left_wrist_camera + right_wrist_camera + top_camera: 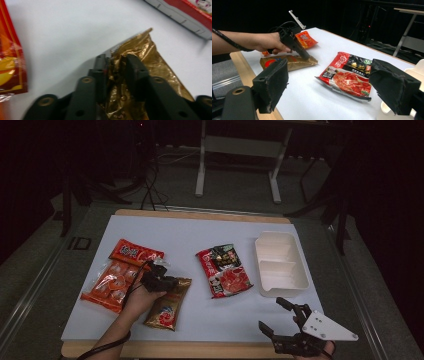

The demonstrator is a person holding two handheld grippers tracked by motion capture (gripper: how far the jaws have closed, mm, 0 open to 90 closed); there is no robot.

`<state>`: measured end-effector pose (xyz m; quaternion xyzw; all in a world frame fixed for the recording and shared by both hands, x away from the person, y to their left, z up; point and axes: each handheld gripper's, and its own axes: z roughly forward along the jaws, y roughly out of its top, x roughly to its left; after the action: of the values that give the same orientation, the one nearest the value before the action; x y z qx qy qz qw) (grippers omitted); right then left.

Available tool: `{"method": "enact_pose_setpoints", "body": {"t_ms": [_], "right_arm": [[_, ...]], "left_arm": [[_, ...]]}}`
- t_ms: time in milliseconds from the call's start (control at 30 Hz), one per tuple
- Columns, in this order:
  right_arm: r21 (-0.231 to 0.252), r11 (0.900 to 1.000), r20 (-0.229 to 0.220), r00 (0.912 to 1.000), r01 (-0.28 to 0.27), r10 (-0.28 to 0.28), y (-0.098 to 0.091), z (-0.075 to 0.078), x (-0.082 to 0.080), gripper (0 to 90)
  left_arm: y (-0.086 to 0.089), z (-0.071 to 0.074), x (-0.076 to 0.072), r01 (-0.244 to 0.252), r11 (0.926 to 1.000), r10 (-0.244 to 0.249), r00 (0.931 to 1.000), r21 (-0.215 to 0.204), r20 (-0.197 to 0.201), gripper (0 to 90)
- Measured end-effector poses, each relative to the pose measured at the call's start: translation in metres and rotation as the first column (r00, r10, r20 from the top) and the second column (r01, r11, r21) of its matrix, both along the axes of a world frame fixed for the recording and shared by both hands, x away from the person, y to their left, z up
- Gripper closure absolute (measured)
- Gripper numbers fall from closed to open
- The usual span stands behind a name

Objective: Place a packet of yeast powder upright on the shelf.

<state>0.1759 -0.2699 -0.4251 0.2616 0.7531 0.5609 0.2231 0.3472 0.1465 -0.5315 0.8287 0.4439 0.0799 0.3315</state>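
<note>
A gold foil snack packet [167,309] lies near the table's front left. My left gripper [171,282] is shut on its far corner; in the left gripper view the two black jaws pinch crumpled gold foil [147,55] between them [116,62]. The right gripper view shows that same gripper [305,56] pressing down on the packet's end [292,62]. My right gripper [272,314] hovers open at the front right edge, with nothing between its pads [332,85]. A red and black noodle pack [225,270] lies ahead of it [348,76].
A white two-compartment tray [300,270] stands at the right. An orange pack of round snacks [112,282] and a smaller red-orange packet [136,252] lie at the left, close beside the left hand. A white mat [200,232] covers the wooden table.
</note>
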Motion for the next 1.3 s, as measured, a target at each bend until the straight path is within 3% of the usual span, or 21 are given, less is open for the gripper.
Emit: {"method": "enact_pose_setpoints", "body": {"t_ms": [33, 67, 167, 333, 467, 600, 700, 800, 867, 967, 1100, 1233, 1300], "right_arm": [[0.0, 1.0, 0.0, 1.0, -0.001, 0.001, 0.0, 0.0, 0.0, 15.8], [0.0, 1.0, 0.001, 1.0, -0.001, 0.001, 0.0, 0.0, 0.0, 15.8], [0.002, 1.0, 0.0, 1.0, 0.001, -0.001, 0.0, 0.0, 0.0, 15.8], [0.002, 1.0, -0.004, 1.0, 0.003, -0.003, 0.0, -0.001, 0.001, 15.8], [0.004, 1.0, -0.002, 1.0, -0.001, 0.001, 0.001, -0.001, 0.001, 16.6], [0.004, 1.0, -0.001, 1.0, 0.004, -0.004, 0.001, 0.0, 0.001, 16.5], [0.038, 0.9991, 0.018, 0.9997, 0.018, -0.019, -0.002, 0.003, -0.001, 14.8], [0.056, 0.9982, 0.017, 0.9996, 0.021, -0.022, -0.004, 0.005, -0.001, 13.8], [0.054, 0.9984, 0.007, 0.9999, 0.013, -0.013, -0.005, 0.005, -0.001, 11.0], [0.051, 0.9986, -0.006, 0.9999, 0.015, -0.014, -0.005, 0.005, 0.0, 10.7], [0.031, 0.9981, 0.01, 0.9986, 0.052, -0.053, -0.004, 0.005, 0.0, 10.8], [0.013, 0.9985, 0.002, 0.9986, 0.054, -0.054, -0.003, 0.005, -0.001, 10.9], [0.009, 0.9983, 0.024, 0.998, 0.058, -0.058, -0.002, 0.005, 0.0, 12.7]], "left_arm": [[0.002, -0.002, -0.002, 0.01, 0.9999, -0.01, 0.9994, 0.003, 0.032, 81.2], [0.002, -0.001, -0.002, 0.003, 1.0, -0.003, 0.9997, -0.003, 0.026, 86.2], [0.004, 0.002, -0.003, 0.002, 0.9998, -0.001, 0.9996, -0.021, 0.027, 87.6], [0.007, 0.02, -0.007, 0.009, 0.9994, -0.008, 0.999, -0.034, 0.045, 88.4], [0.008, 0.037, -0.014, 0.02, 0.9995, -0.018, 0.9954, -0.024, 0.094, 88.5], [0.011, 0.046, -0.019, 0.021, 0.9995, -0.018, 0.9929, -0.024, 0.117, 88.6], [0.014, 0.056, -0.028, 0.017, 0.9989, -0.01, 0.9885, -0.044, 0.151, 88.5], [0.014, 0.058, -0.03, 0.019, 0.9984, -0.011, 0.988, -0.054, 0.154, 88.6], [0.017, 0.069, -0.04, 0.026, 0.9971, -0.012, 0.984, -0.072, 0.178, 88.6], [0.018, 0.073, -0.044, 0.031, 0.9957, -0.014, 0.982, -0.088, 0.188, 88.6], [0.02, 0.079, -0.051, 0.028, 0.9908, -0.001, 0.9802, -0.133, 0.198, 88.7], [0.019, 0.085, -0.058, 0.055, 0.9902, -0.025, 0.9752, -0.128, 0.22, 88.7], [0.018, 0.088, -0.062, 0.06, 0.991, -0.032, 0.9732, -0.12, 0.228, 88.7]]}}
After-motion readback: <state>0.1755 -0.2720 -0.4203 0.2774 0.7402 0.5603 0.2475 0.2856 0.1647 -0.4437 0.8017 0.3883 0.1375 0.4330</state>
